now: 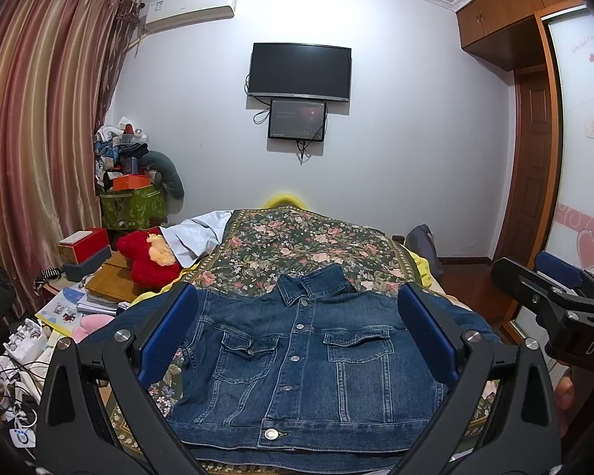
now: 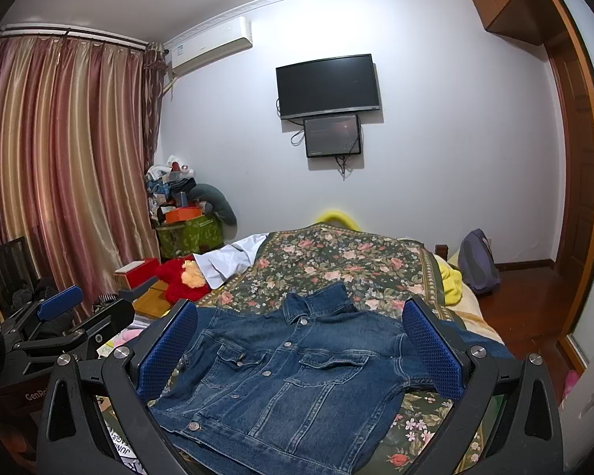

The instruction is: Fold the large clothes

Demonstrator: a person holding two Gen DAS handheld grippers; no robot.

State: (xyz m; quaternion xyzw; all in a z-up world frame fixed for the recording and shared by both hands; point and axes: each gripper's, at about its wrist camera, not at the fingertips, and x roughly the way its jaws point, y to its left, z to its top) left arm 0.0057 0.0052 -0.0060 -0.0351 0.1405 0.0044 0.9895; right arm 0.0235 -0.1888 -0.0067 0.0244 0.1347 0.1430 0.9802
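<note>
Denim jacket [image 1: 301, 360] lay face up and buttoned on the floral bedspread [image 1: 297, 241], collar at the far end, hem at the near edge of the bed, body flat and roughly centred. Probably spread that way so sleeves and sides could be folded inward. Left sleeve ran off toward the left side behind the fingers; right sleeve [image 2: 475, 342] stretched toward the right edge of the bed. Left gripper [image 1: 297, 340] hovered above the near half of the jacket, blue fingers [image 1: 168, 336] wide apart, nothing between them, not touching cloth as far as I could tell. Right gripper [image 2: 301, 352] was likewise held over the jacket from a little further right, fingers [image 2: 431, 348] spread, empty. Each gripper showed at the edge of the other's view, so they sat side by side, near but apart. Judged as pre-grasp: both tools lined up facing the collar, likely framing the garment before picking grab points. No fold made yet; task at the start. Next move likely needs one gripper per shoulder or sleeve; denim is stiff and thick, so a pinch may take both layers. Red plush toy [image 1: 146, 257] and a white cloth [image 1: 196, 237] sat at the far left of the bed, clear of the jacket. Cluttered table [image 1: 99, 289] left of the bed, not involved.
</note>
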